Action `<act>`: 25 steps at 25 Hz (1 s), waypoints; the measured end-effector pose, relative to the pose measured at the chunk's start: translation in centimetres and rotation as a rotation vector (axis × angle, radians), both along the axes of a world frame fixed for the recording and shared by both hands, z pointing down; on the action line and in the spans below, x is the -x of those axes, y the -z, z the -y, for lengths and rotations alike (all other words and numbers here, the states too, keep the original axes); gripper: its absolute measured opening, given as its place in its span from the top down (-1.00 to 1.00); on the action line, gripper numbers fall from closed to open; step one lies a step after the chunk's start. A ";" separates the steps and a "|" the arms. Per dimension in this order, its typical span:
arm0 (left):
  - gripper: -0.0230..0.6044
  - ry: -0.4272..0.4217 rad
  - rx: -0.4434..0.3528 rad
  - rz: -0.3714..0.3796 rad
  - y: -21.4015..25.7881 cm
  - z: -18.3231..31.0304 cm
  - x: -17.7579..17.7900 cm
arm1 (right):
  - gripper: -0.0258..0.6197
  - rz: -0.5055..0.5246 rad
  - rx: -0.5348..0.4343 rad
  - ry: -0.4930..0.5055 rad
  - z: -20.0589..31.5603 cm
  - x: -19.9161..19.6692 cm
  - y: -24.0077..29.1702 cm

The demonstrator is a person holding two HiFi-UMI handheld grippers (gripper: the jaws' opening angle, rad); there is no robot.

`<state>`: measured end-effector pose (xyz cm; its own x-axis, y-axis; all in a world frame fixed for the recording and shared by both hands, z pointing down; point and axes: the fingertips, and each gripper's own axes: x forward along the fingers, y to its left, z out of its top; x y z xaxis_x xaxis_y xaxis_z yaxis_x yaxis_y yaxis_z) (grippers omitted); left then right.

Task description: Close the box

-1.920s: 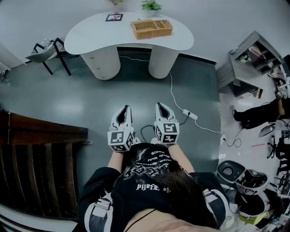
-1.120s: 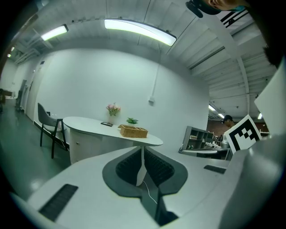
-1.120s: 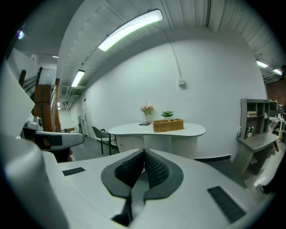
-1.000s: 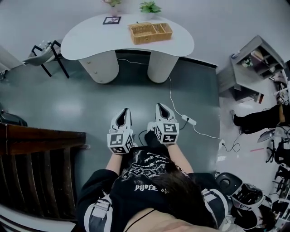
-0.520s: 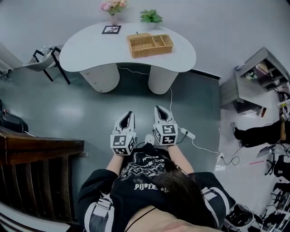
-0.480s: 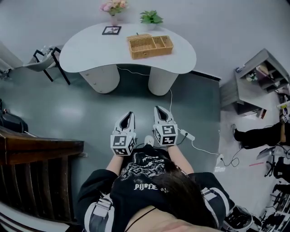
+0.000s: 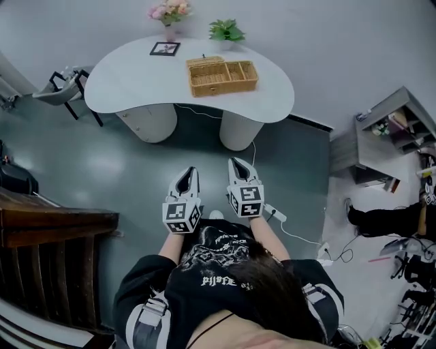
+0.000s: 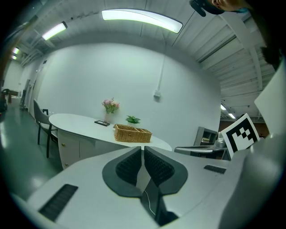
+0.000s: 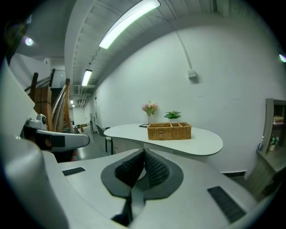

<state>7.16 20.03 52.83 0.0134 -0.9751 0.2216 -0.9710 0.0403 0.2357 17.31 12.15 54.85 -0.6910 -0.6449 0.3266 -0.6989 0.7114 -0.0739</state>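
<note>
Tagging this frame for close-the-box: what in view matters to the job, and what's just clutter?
Job: wicker box on the table; left gripper and right gripper, both shut and empty, well short of the table.

Clutter: flowers, plant, picture frame, chair, power strip, shelf unit.

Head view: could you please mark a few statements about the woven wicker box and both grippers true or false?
The woven wicker box stands on the white curved table. True.
The left gripper grips the box. False: its jaws are shut on nothing, short of the table.
Pink flowers and a green plant stand beyond the box. True.
The right gripper is wide open. False: its jaws are shut and empty.
The small dark picture frame lies inside the box. False: it lies on the table, left of the box.
</note>
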 end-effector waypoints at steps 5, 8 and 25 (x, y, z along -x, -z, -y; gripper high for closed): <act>0.81 0.014 0.009 -0.002 -0.1 1.0 -0.2 | 0.84 0.038 0.008 0.008 1.4 -0.3 0.2; 0.81 0.012 0.016 0.000 -0.4 1.9 0.2 | 0.84 0.077 0.017 0.001 2.2 0.0 0.2; 0.81 -0.052 0.013 -0.004 -0.6 11.6 7.1 | 0.84 0.051 0.037 -0.036 10.3 6.5 -0.6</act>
